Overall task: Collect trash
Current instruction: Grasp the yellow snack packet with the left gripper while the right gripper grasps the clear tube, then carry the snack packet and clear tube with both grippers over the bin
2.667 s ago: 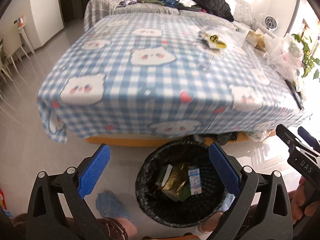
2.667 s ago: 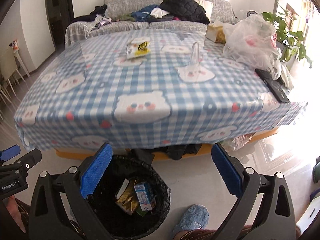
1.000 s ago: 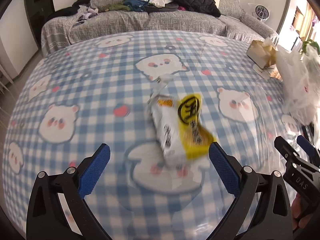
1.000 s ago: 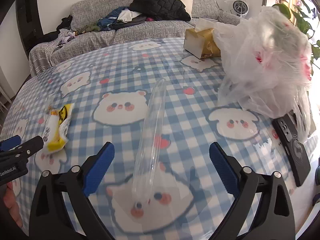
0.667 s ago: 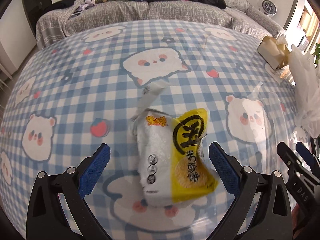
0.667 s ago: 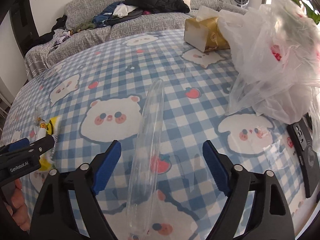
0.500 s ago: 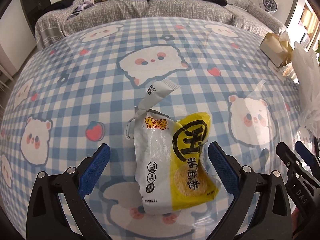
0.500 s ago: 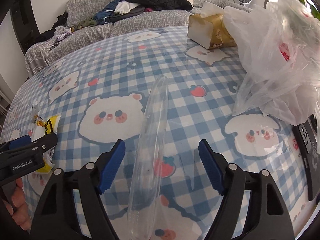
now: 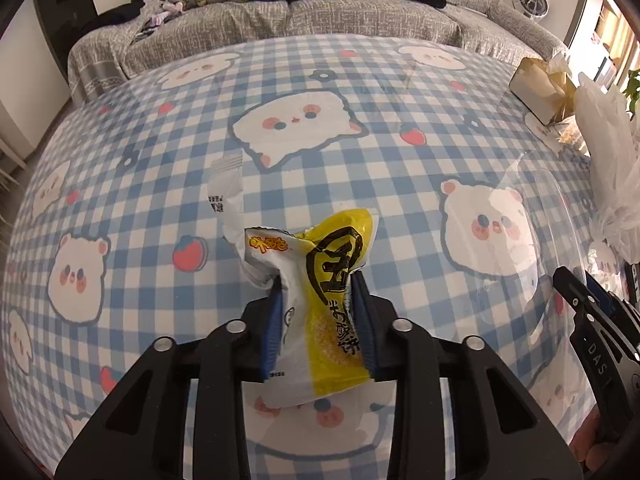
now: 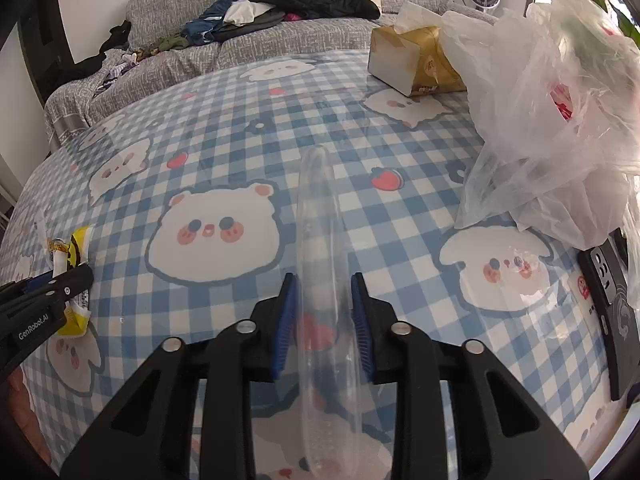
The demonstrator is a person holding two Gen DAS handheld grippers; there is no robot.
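Note:
On the blue checked bear tablecloth (image 9: 132, 184) lies a white and yellow snack wrapper (image 9: 336, 256). My left gripper (image 9: 316, 282) is closing on it; the blue pads press its sides and the wrapper is crumpled between them. A long clear plastic tube (image 10: 318, 208) lies on the cloth, and my right gripper (image 10: 323, 278) is closing with its pads against both sides of the tube's near part. In the right wrist view the left gripper (image 10: 52, 284) and the wrapper (image 10: 76, 248) show at the left edge. The right gripper (image 9: 576, 280) shows at the left wrist view's right edge.
A gold tissue box (image 10: 416, 60) and a crumpled clear plastic bag (image 10: 552, 120) stand at the table's far right. A black phone (image 10: 612, 292) lies by the right edge. A grey sofa (image 10: 280, 32) piled with clothes runs behind the table.
Both grippers came down over the table from above the bin and closed: the left around the snack wrapper, the right around the clear tube. The wrapper is now squeezed and crumpled.

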